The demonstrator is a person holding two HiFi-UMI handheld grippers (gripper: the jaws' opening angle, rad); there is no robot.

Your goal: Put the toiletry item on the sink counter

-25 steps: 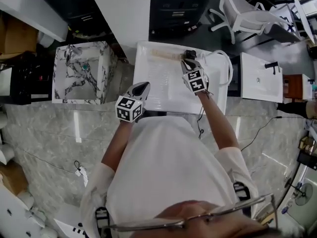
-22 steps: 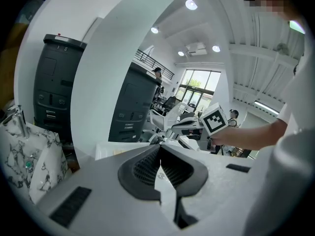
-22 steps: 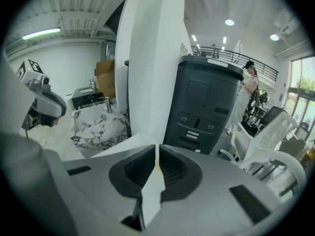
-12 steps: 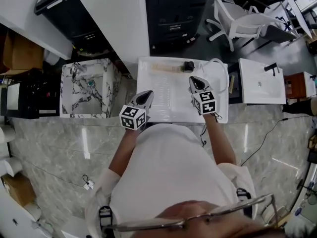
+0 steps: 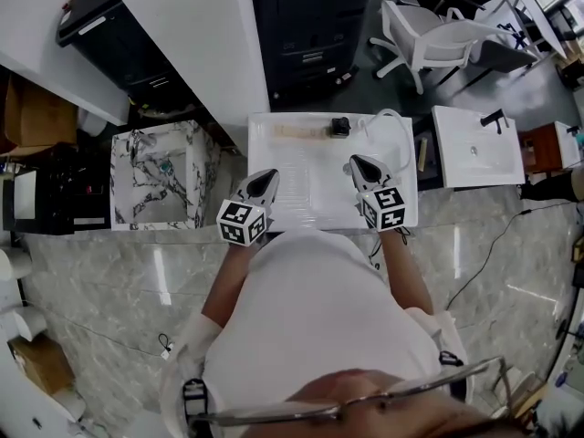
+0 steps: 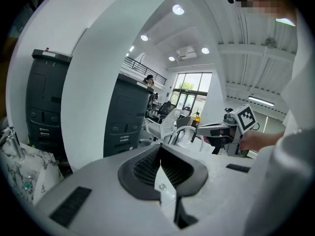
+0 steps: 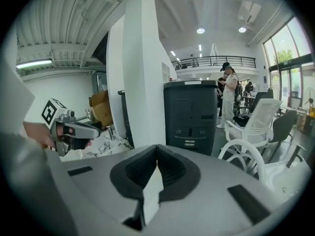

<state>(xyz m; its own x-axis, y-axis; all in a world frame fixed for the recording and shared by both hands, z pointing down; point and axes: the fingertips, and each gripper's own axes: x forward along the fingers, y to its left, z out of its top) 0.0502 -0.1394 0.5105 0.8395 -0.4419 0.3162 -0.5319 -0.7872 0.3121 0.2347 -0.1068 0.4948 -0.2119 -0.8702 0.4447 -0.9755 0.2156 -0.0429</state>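
A small dark toiletry item (image 5: pixel 339 126) rests at the back edge of the white sink counter (image 5: pixel 401 199), next to a long beige item (image 5: pixel 297 132). My right gripper (image 5: pixel 356 161) hovers over the counter's right half, short of the dark item, jaws shut with nothing between them. My left gripper (image 5: pixel 267 175) hangs over the counter's left front, also shut and empty. In the left gripper view its jaws (image 6: pixel 160 151) meet, and the right gripper (image 6: pixel 231 129) shows at the right. The right gripper view shows closed jaws (image 7: pixel 157 151) and the left gripper (image 7: pixel 69 129) at the left.
A marbled basin unit (image 5: pixel 155 167) stands left of the counter. A second white sink (image 5: pixel 474 144) with a black tap stands at the right. Behind are a dark cabinet (image 5: pixel 306 26), a white column (image 5: pixel 182 35) and a white chair (image 5: pixel 438 35). A white hose (image 5: pixel 394 121) loops at the counter's back right.
My right gripper has drawn back from the dark item toward the person, leaving it at the back of the counter, and its jaws have closed. The left gripper has barely moved.
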